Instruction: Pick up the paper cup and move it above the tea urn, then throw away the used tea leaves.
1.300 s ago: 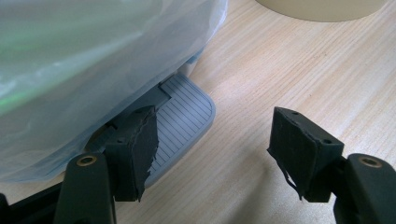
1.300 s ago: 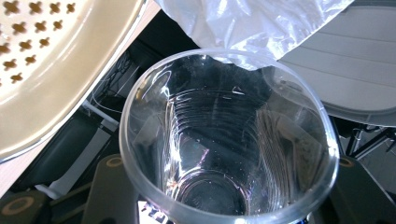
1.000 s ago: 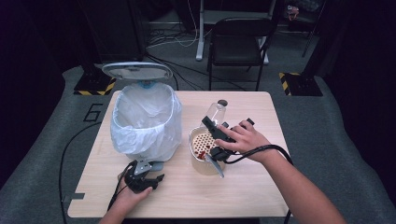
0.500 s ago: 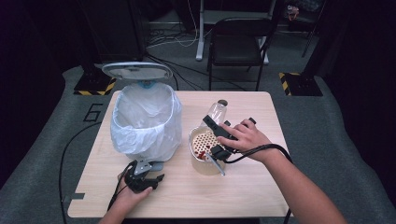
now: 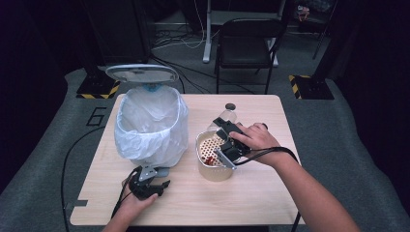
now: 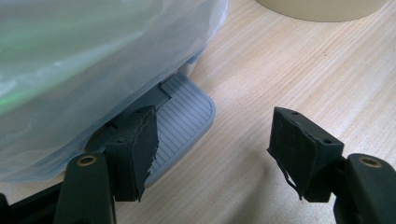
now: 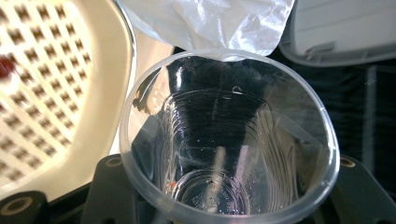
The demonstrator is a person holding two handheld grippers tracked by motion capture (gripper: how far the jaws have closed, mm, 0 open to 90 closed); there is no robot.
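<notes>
A clear plastic cup (image 7: 229,135) sits between the jaws of my right gripper (image 7: 229,196), which is shut on it. In the high view the right gripper (image 5: 221,125) holds the cup (image 5: 221,117) tilted at the far rim of a beige tub (image 5: 212,171). The tub holds a perforated strainer (image 5: 211,144) with a few red bits (image 5: 209,158). My left gripper (image 5: 151,173) rests at the foot of a bag-lined pedal bin (image 5: 150,125) whose lid (image 5: 141,73) stands up. The left gripper (image 6: 219,140) is open, with one jaw lying on the ribbed grey pedal (image 6: 187,116).
A small dark round thing (image 5: 230,106) lies on the table (image 5: 261,193) just behind the cup. The bin's white bag (image 6: 93,56) bulges over the pedal. A folding chair (image 5: 246,43) stands beyond the far edge. Cables trail off the table's left side.
The right hand with the cup has shifted only very slightly over the tub. The left gripper has stayed at the pedal.
</notes>
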